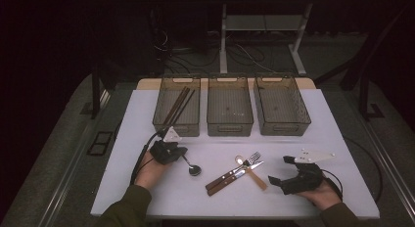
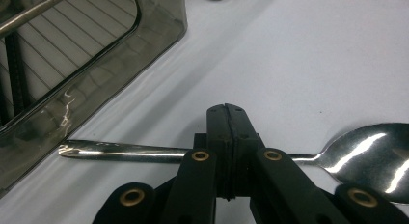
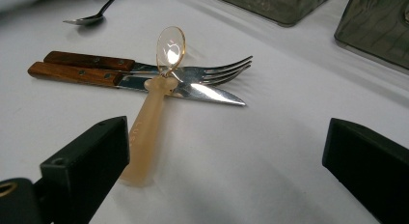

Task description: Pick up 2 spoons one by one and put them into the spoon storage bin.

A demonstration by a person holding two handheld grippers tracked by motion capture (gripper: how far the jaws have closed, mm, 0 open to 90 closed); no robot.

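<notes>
High view: left gripper [image 1: 179, 154] sits on the metal spoon [image 1: 190, 166] handle, on the white table [image 1: 147, 114] just in front of the left bin [image 1: 176, 105]; right gripper [image 1: 280, 170] rests near the wood-handled fork [image 1: 234, 170], knife [image 1: 233, 176] & plastic spoon [image 1: 250, 172]. Left gripper view: jaws fully closed, pinching the metal spoon's [image 2: 371, 154] handle, bowl to the right, bin [image 2: 91, 64] wall alongside. Right gripper view: jaws wide apart w/ nothing between them, plastic spoon [image 3: 149, 122] lying across fork [image 3: 144, 66] & knife [image 3: 135, 82].
</notes>
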